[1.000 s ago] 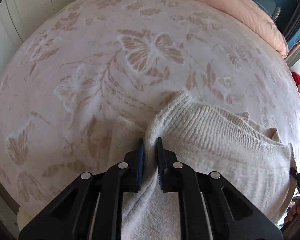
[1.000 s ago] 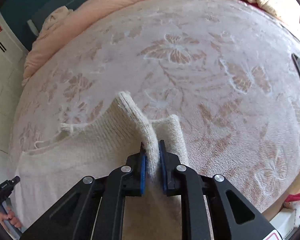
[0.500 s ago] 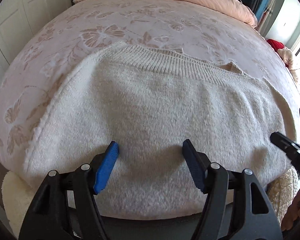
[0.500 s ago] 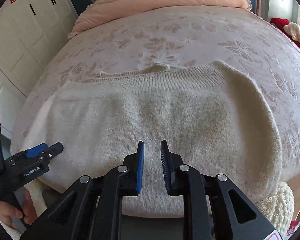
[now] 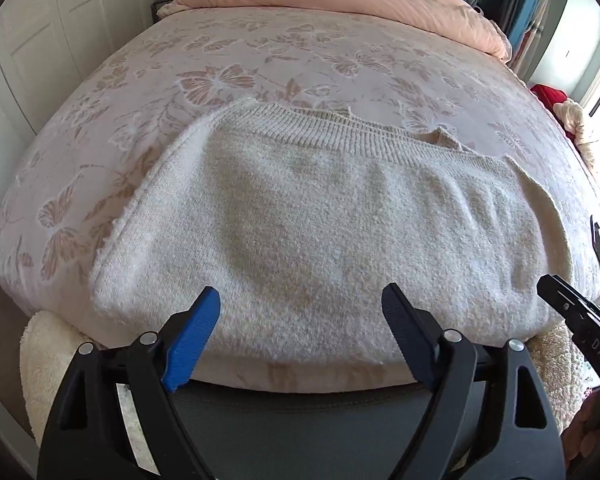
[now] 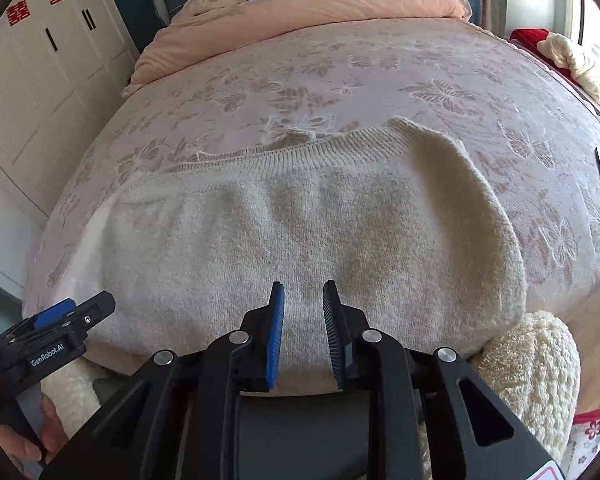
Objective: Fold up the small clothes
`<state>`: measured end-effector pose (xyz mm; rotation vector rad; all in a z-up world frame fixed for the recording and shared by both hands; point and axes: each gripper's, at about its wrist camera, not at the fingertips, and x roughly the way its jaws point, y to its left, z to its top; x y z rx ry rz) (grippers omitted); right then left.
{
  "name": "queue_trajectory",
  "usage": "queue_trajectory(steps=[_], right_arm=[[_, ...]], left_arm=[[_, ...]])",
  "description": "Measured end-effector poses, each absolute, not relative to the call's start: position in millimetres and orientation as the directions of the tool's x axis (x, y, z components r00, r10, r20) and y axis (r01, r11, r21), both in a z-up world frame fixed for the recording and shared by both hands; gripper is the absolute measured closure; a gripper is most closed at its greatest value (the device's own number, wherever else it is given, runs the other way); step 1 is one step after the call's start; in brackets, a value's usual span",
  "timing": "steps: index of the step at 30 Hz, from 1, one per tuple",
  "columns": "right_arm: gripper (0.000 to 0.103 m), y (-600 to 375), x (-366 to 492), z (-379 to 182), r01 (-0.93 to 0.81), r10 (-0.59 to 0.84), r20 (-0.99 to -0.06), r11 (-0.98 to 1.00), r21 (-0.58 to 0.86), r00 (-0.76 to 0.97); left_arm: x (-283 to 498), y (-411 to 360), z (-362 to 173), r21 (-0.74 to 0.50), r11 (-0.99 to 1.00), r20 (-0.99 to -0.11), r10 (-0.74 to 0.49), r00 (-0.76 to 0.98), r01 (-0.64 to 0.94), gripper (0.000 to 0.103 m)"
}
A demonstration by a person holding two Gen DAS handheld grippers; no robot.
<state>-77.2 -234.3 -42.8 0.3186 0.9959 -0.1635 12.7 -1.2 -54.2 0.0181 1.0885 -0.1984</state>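
Now both claws, left [image 5: 300,312] and right [image 6: 303,308], have released the folded sweater [image 5: 340,232].

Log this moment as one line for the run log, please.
stage: fold laid down | sweater: folded flat on bed | left gripper: open, empty | right gripper: open, empty | both grippers above near edge

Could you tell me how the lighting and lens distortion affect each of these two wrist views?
Left wrist view: the fisheye bulges the bed into a dome, corners are vignetted black, and daylight blows out the right edge. Right wrist view: the same barrel warp, a washed-out window at upper right, and soft shadowed ripples across the cream sweater, which stays sharp.
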Motion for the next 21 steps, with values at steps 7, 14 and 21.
queue_trajectory(steps=[7, 14, 21], right_arm=[[0.072, -236, -96, -44, 0.316, -0.042, -0.844, 0.936, 0.154, 0.535], [0.064, -263, -106, -59, 0.376, -0.038, -0.865, 0.909, 0.178, 0.501], [0.058, -296, -99, -52, 0.426, -0.037, -0.853, 0.877, 0.221, 0.520]], left_arm=[[-3, -19, -47, -0.004, 0.978, -0.873, -0.105, 0.476, 0.209, 0.017], [-6, 2, -50, -0.081, 0.985, -0.881, -0.143, 0.451, 0.155, 0.013], [19, 139, -93, -0.418, 0.839, -0.873, -0.265, 0.410, -0.349, 0.012]])
